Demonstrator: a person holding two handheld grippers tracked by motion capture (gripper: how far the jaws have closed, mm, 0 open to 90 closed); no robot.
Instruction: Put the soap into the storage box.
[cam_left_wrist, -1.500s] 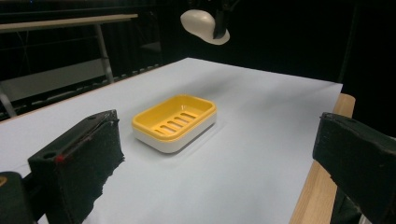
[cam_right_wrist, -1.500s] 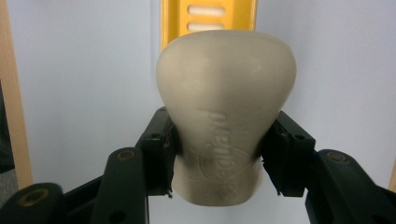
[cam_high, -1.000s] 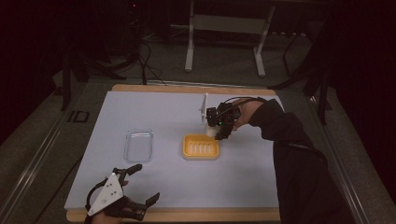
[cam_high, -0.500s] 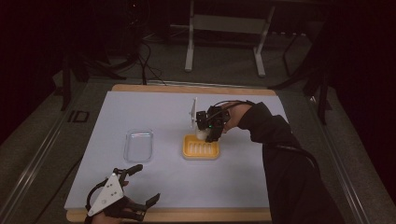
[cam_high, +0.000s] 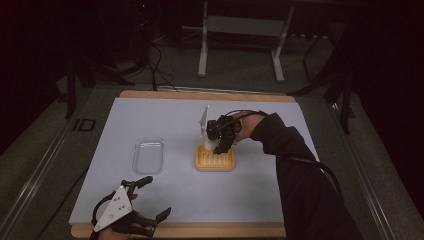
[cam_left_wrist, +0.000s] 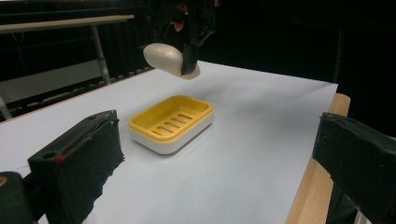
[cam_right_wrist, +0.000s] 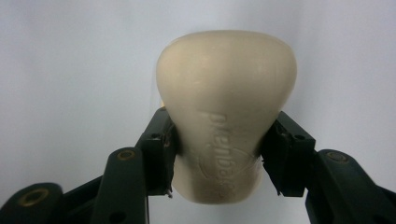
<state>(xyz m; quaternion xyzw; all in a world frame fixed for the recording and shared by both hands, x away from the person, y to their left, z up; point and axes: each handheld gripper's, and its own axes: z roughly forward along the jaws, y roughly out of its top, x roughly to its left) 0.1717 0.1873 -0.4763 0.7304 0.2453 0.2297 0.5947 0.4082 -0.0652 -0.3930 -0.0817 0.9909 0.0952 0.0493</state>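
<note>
Two claws: right claw (cam_high: 218, 148) pinching soap (cam_right_wrist: 226, 112) above dish (cam_left_wrist: 170, 122); left claw (cam_high: 150, 200) spread.

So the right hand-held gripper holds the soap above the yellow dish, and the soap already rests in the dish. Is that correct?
Not quite. The right hand-held gripper does hold the soap, but the soap hangs in the air above the yellow dish, not touching it. The left gripper view shows the gap.

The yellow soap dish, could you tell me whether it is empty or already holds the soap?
Empty. The soap dish shows bare slots, and the soap hangs above it in the right tongs.
</note>
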